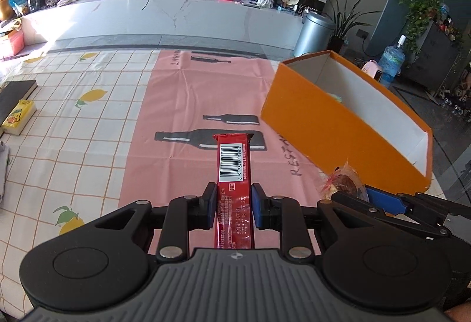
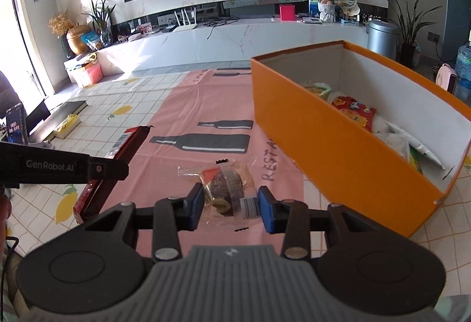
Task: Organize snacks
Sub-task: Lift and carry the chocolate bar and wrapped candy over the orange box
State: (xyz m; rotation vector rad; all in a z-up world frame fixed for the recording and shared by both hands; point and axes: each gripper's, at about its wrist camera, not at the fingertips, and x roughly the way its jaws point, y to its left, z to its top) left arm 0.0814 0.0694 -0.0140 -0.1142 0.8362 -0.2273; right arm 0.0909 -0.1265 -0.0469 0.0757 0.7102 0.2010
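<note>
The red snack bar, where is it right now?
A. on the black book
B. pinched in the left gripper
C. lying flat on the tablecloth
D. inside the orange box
B: the left gripper is pinching the red snack bar between its blue pads, above the tablecloth.

Left gripper (image 1: 232,205) and right gripper (image 2: 231,205) both clamped.

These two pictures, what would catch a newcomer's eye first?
Probably the big orange box at the right of the table, open and already holding several snack packets. Next, the left hand-held gripper clamps a long red snack bar, and the right hand-held gripper grips a clear-wrapped chocolate cake, both above the pink tablecloth.
</note>
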